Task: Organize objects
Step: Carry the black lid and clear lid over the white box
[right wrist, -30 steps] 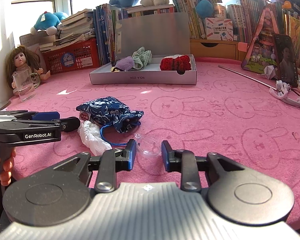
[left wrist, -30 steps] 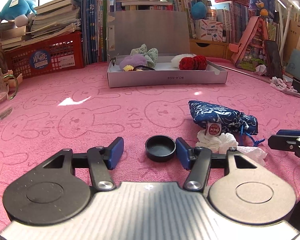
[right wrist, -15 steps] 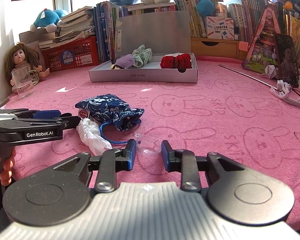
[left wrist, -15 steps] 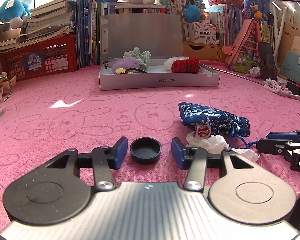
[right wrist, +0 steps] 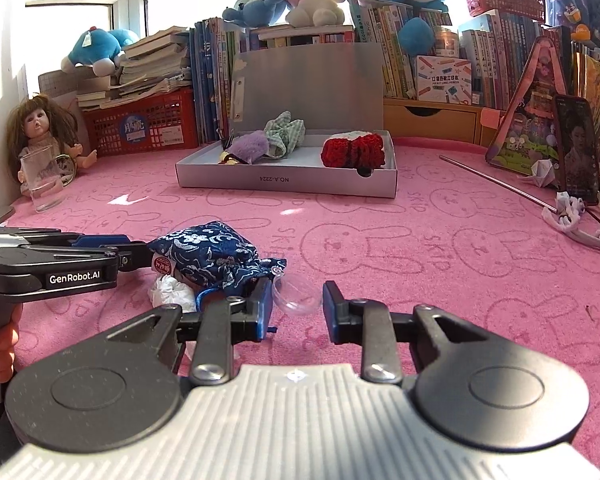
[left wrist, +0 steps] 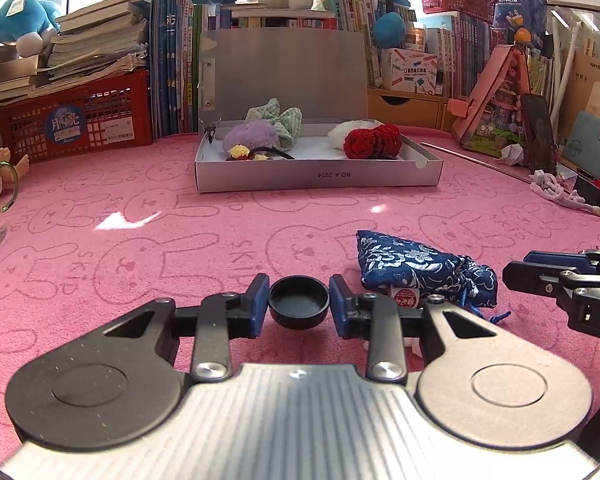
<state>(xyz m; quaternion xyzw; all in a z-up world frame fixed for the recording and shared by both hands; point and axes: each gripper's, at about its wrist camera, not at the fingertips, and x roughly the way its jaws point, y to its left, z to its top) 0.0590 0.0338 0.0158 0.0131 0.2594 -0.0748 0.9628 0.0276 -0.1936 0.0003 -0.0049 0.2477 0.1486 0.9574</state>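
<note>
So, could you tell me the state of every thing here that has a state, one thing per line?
left gripper: shut on the black cap
black cap: hollow side up, clamped between blue pads
right gripper: shut on the clear dish
clear dish: held between pads
grey box: open, lid upright, soft items inside
blue pouch: lying on the pink mat, drawstring end bunched
glass cup: upright, looks empty

1. Left tool (left wrist: 299,305): blue pads, black arms, around a black round cap (left wrist: 298,306).
2. Right tool (right wrist: 296,306): blue pads, around a clear plastic dish (right wrist: 297,298).
3. Pouch (left wrist: 416,272) right of the left tool: navy with silver flowers.
4. Tabletop (left wrist: 140,240): pink with rabbit outlines.
5. Box (left wrist: 316,174) beyond both tools: grey-white, holding a red knitted piece (left wrist: 374,142).
</note>
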